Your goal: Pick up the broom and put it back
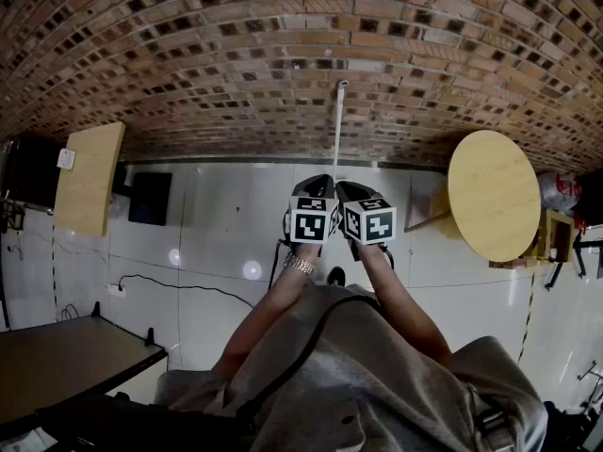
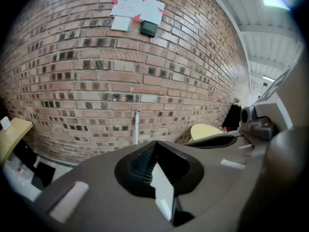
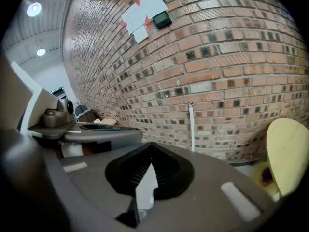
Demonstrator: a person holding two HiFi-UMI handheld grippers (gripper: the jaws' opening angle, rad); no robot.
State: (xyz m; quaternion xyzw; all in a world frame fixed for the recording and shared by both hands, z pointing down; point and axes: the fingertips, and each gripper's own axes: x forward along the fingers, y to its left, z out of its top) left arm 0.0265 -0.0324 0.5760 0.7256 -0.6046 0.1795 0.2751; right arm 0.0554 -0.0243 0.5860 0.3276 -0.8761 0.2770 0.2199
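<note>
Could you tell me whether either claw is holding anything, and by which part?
Nothing is held. The left claw and the right claw are both shut on nothing; the broom stands against the brick wall, apart from them.

We see the broom (image 1: 337, 130) as a thin white handle standing upright against the brick wall, lower end out of sight

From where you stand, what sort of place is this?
Probably an indoor workspace or café-style common room: a long brick wall with paper notices taped up, a white tiled floor, and a round wooden table. A white broom handle stands against the wall.
</note>
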